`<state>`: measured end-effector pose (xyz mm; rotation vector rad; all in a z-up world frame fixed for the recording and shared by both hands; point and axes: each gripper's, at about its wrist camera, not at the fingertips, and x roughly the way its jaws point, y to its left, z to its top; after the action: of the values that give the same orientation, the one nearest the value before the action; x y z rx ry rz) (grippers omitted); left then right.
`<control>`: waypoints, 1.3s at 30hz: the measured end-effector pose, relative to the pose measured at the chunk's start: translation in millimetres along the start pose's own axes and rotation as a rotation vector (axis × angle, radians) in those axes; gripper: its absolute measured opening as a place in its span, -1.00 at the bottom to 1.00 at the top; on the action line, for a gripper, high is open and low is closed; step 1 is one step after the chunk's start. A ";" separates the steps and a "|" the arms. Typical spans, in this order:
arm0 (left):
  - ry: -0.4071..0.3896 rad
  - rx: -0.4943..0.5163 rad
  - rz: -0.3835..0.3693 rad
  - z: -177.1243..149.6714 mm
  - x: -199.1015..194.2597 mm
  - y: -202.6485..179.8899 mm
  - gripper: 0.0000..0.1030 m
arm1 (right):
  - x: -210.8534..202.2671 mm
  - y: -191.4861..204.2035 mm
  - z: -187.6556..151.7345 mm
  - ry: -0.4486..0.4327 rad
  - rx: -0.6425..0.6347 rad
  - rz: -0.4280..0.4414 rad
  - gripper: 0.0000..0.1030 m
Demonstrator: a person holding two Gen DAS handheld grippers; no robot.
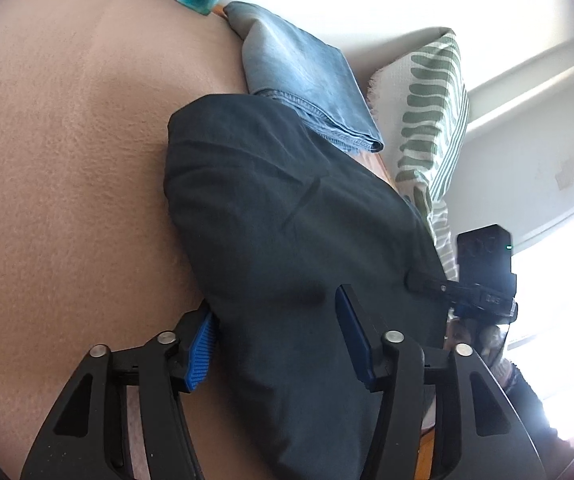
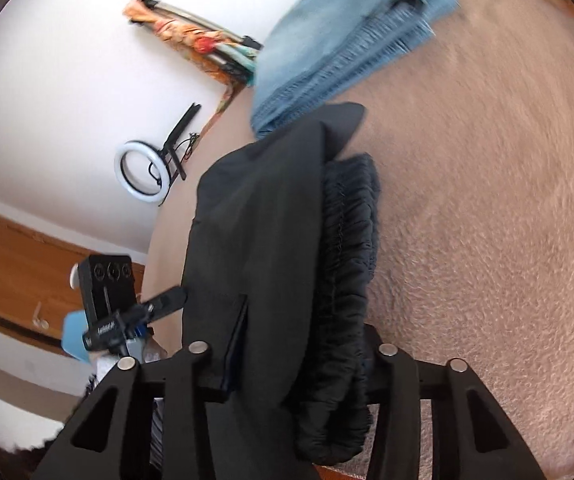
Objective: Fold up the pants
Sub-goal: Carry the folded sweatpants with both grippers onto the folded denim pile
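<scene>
Where black pants point(image 1: 287, 216) lie, folded jeans point(image 1: 307, 72) beyond.

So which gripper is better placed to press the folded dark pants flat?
Left. The left gripper is open astride the dark pants; the right gripper looks clamped on their elastic waistband.

The pants point(image 1: 287, 232) are spread on the blanket point(image 1: 67, 160); the folded jeans point(image 1: 303, 72) are laid just behind them, partly overlapped.

Folded blue jeans point(image 1: 307, 76) lie far on the tan blanket point(image 1: 67, 160). A green-striped white cloth point(image 1: 427, 112) sits to their right. A ring light point(image 2: 143, 168) stands at the white wall point(image 2: 67, 80).
</scene>
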<state>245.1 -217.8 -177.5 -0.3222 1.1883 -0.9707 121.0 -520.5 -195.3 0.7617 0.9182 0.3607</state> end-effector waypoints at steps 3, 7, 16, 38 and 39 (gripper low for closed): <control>0.000 0.022 0.011 -0.7 3.4 -2.0 -0.16 | 2.7 0.3 1.5 0.013 -0.008 -0.012 -0.09; -0.024 -0.020 -0.004 5.6 7.3 1.2 -0.16 | 14.6 -6.8 5.1 0.001 0.058 0.009 0.13; -0.075 0.077 0.011 9.3 4.2 -17.7 -0.77 | 1.9 35.5 -4.9 -0.057 -0.113 -0.133 -0.27; -0.210 0.292 0.014 47.5 -42.5 -79.9 -0.81 | -46.8 115.1 13.4 -0.248 -0.306 -0.195 -0.31; -0.214 0.304 0.018 54.3 -42.6 -83.6 -0.81 | -48.3 115.7 16.6 -0.257 -0.309 -0.195 -0.31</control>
<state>252.4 -247.2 -73.4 -0.1668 0.8335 -1.0564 110.7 -476.1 -77.3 0.4184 0.6671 0.2191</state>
